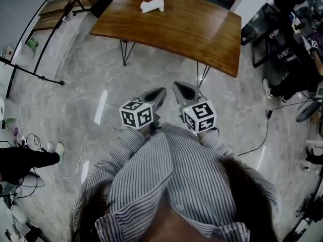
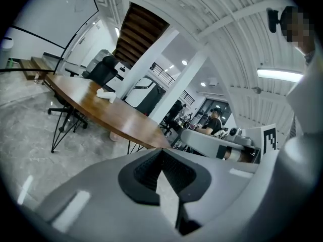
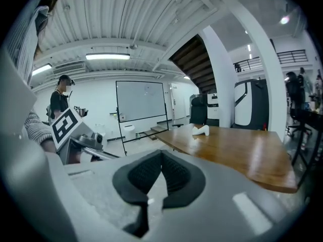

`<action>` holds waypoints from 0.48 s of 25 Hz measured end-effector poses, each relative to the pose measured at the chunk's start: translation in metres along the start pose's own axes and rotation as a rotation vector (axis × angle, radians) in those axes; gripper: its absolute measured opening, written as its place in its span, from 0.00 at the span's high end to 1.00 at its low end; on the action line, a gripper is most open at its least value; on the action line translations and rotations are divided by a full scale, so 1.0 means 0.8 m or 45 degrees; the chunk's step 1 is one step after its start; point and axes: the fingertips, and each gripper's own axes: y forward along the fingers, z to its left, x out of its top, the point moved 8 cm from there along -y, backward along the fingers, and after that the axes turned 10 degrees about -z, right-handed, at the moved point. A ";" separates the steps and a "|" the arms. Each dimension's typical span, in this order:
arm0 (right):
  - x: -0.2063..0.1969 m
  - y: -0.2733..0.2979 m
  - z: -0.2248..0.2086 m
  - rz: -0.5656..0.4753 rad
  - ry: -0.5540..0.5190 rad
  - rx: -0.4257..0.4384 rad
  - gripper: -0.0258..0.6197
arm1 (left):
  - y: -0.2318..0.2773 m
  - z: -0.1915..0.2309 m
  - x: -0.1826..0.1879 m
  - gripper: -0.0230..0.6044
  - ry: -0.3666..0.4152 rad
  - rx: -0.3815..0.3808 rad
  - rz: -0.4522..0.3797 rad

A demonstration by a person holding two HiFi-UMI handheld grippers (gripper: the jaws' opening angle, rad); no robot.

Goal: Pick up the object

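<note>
A small white object (image 1: 152,5) lies near the far left corner of a wooden table (image 1: 202,34); it also shows as a white shape (image 2: 106,95) in the left gripper view and as a white shape (image 3: 201,130) in the right gripper view. My left gripper (image 1: 160,92) and right gripper (image 1: 177,86) are held side by side close to my body, well short of the table. Both are shut with nothing between the pads.
The table stands on thin black hairpin legs (image 1: 125,52) over a grey marble floor (image 1: 75,100). A black stand (image 1: 30,72) and cables lie at the left. Chairs and equipment (image 1: 287,44) crowd the right. A whiteboard (image 3: 140,101) and people stand farther off.
</note>
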 end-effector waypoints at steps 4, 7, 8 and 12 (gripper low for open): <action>-0.004 -0.004 -0.009 -0.036 0.019 0.011 0.96 | 0.009 -0.004 -0.011 0.96 -0.025 -0.010 0.023; -0.002 0.009 -0.023 -0.041 0.032 0.014 0.96 | 0.021 0.005 -0.006 0.96 -0.043 -0.005 0.016; -0.001 0.016 -0.026 -0.043 0.040 0.022 0.96 | 0.025 0.011 -0.002 0.96 -0.050 -0.001 0.004; 0.004 0.060 -0.049 -0.062 0.092 0.044 0.96 | 0.055 0.047 0.019 0.96 -0.054 -0.003 -0.005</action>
